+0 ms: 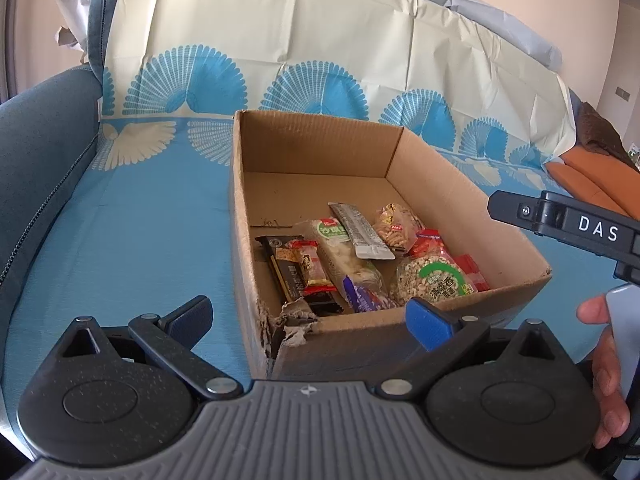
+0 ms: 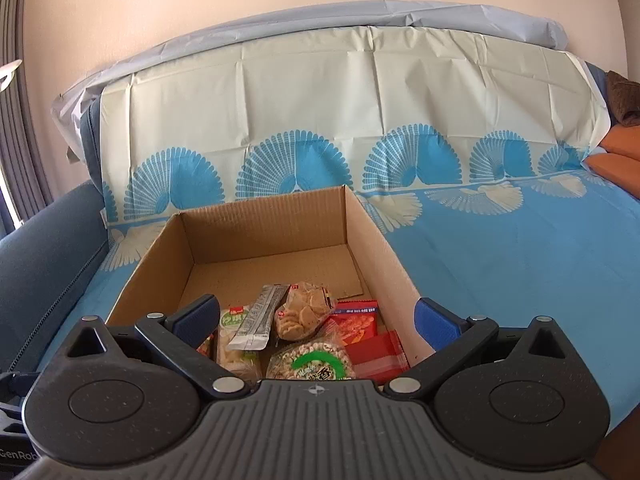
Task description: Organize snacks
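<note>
1. Left gripper (image 1: 308,318): jaws spread wide, nothing between them. It hangs just short of the near wall of the cardboard box (image 1: 400,344), whose torn near-left corner (image 1: 290,322) sits between the blue pads.
2. Right gripper (image 2: 316,320): jaws likewise released and empty, poised above the near end of the same box (image 2: 256,224), snacks showing between the fingers.
3. In the left wrist view the right gripper's body, marked "DAS" (image 1: 576,226), reaches in over the box's right side; a person's hand (image 1: 608,372) grips it at the right edge.
4. Snacks all lie inside the box, bunched at its near end; the far half of the floor is bare cardboard.
5. Contents: puffed-grain bag with green ring label (image 1: 434,280), silver stick pack (image 1: 362,232), clear bag of crackers (image 2: 302,316), long white pack with green top (image 1: 344,252), dark bar (image 1: 294,276) with a small red packet (image 1: 310,266) on top, red packets (image 2: 374,350) on the right.
6. Box rests on a blue-and-cream fan-patterned sheet (image 1: 132,216) draped over a sofa.
</note>
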The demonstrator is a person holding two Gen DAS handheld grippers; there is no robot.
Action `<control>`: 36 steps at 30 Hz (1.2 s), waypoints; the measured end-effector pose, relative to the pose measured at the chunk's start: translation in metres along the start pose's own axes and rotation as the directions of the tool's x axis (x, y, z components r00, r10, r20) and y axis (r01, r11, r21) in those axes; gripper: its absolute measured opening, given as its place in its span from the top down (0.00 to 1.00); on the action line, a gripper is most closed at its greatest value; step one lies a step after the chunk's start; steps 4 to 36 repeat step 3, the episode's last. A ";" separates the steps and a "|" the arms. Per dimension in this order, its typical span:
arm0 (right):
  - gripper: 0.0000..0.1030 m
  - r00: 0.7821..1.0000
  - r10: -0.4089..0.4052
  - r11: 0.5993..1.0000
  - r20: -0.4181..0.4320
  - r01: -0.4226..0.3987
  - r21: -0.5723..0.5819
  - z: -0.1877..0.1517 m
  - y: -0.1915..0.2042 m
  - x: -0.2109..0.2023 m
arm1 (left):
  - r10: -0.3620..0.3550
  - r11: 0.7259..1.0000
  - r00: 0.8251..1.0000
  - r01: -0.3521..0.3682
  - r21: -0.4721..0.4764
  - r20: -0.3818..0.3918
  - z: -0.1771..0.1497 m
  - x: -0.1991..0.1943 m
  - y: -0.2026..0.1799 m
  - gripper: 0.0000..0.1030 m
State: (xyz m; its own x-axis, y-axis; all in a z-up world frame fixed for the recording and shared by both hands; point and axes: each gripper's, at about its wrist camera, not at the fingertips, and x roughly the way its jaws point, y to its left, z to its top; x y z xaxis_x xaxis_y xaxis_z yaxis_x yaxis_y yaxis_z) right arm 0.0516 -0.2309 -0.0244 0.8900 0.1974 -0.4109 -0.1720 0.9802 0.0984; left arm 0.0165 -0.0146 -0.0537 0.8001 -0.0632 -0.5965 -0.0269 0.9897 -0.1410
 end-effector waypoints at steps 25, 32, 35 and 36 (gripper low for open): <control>0.01 0.999 0.013 0.999 0.037 -0.014 0.045 0.004 -0.013 0.001 | 0.002 1.000 1.000 -0.002 0.003 0.004 0.002 0.002 -0.002 0.00; 0.01 0.999 0.013 0.999 0.037 -0.014 0.045 0.004 -0.013 0.001 | 0.002 1.000 1.000 -0.002 0.003 0.004 0.002 0.002 -0.002 0.00; 0.01 0.999 0.013 0.999 0.037 -0.014 0.045 0.004 -0.013 0.001 | 0.002 1.000 1.000 -0.002 0.003 0.004 0.002 0.002 -0.002 0.00; 0.01 0.999 0.013 0.999 0.037 -0.014 0.045 0.004 -0.013 0.001 | 0.002 1.000 1.000 -0.002 0.003 0.004 0.002 0.002 -0.002 0.00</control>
